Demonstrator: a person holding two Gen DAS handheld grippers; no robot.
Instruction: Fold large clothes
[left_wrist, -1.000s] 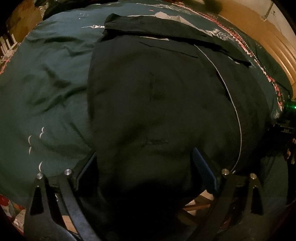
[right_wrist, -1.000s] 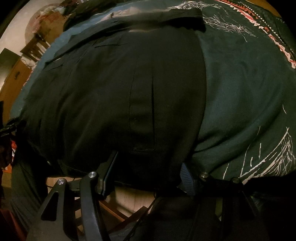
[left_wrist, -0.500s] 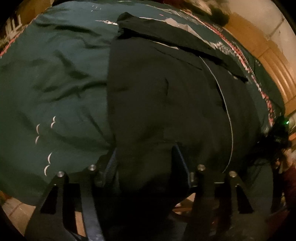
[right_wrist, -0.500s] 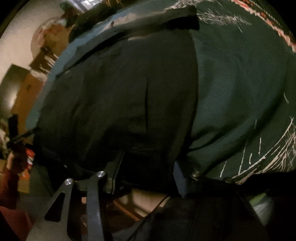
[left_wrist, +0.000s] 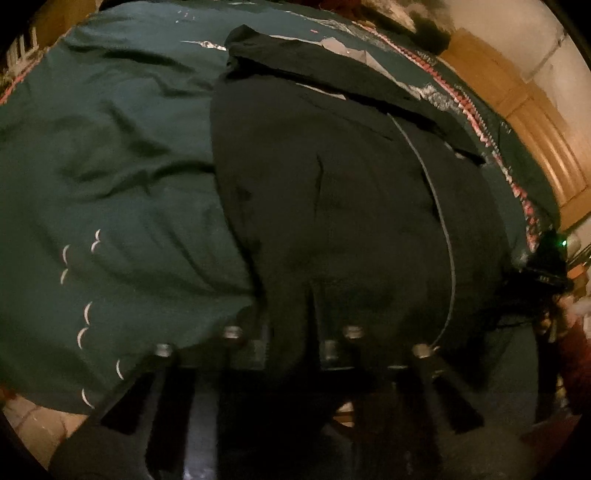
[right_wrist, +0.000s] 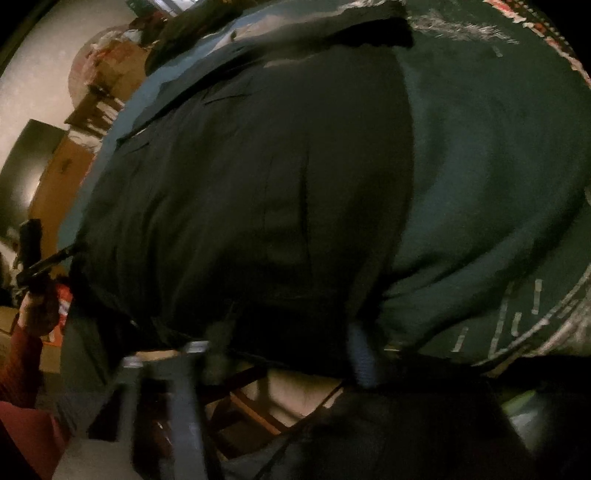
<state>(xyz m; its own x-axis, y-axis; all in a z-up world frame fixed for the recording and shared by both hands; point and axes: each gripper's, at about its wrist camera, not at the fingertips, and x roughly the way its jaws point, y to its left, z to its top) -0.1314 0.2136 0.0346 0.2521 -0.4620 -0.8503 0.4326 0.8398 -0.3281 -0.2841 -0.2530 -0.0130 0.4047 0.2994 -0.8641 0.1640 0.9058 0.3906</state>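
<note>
A large black garment (left_wrist: 332, 192) lies spread on a dark green bedspread (left_wrist: 110, 177), its collar end at the far side and a thin white seam line curving down its right part. It fills the middle of the right wrist view (right_wrist: 258, 192) too. My left gripper (left_wrist: 291, 328) is shut on the garment's near hem, with the cloth bunched between the jaws. My right gripper (right_wrist: 291, 339) is at the near hem further right, its jaws apart around the cloth edge; its fingers look blurred.
The bedspread (right_wrist: 498, 166) has white stitched marks and a red patterned border (left_wrist: 517, 177). A wooden bed frame (left_wrist: 546, 140) runs along the right. The other hand and gripper (right_wrist: 33, 266) show at the left. Furniture and boxes (right_wrist: 103, 92) stand beyond the bed.
My left gripper's jaws closed from wide apart onto the garment's near hem. The right gripper narrowed somewhat and shifted at the hem. Both views tilted slightly.
</note>
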